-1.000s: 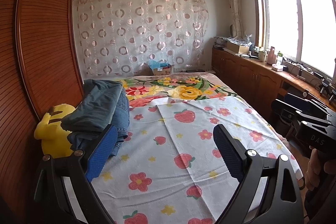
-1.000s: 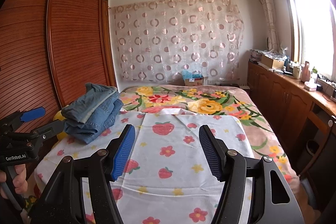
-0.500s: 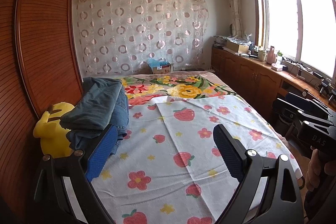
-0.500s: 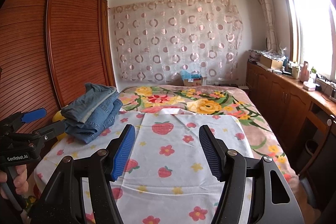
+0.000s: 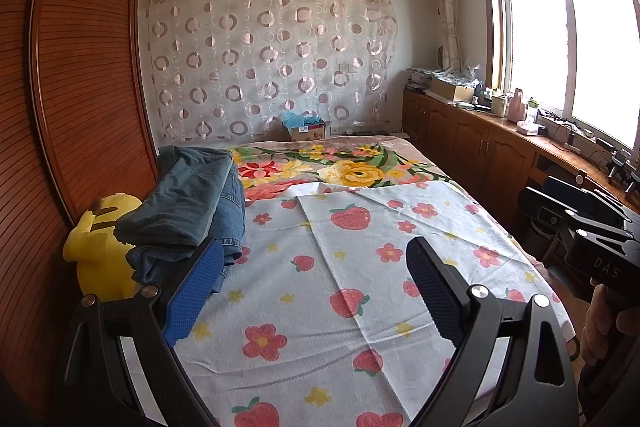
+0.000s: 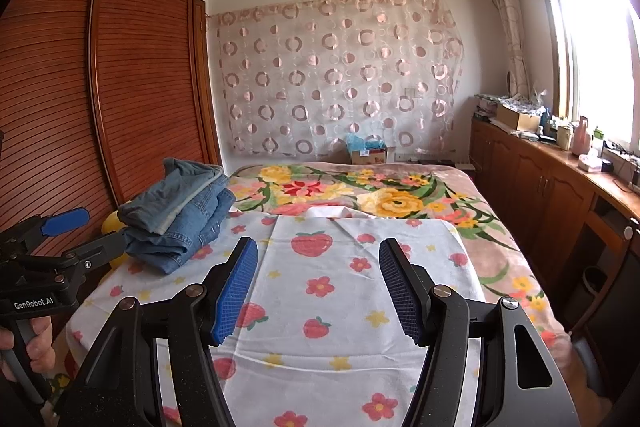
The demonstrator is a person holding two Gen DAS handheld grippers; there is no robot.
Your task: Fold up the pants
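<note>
A pile of folded blue denim pants (image 5: 188,203) (image 6: 180,215) lies at the left side of the bed, on a white sheet (image 5: 340,287) (image 6: 340,287) printed with strawberries and flowers. My left gripper (image 5: 312,259) hovers open above the sheet, its left finger just in front of the pile, nothing between its blue pads. My right gripper (image 6: 318,259) is open too, over the middle of the sheet, to the right of the pants and apart from them. Each view shows the other gripper at its edge, held by a hand.
A yellow plush toy (image 5: 102,247) sits between the pants and the brown wardrobe (image 5: 72,107) on the left. Low wooden cabinets (image 5: 480,151) with clutter run under the window on the right. A flowered blanket (image 6: 360,191) covers the far half of the bed.
</note>
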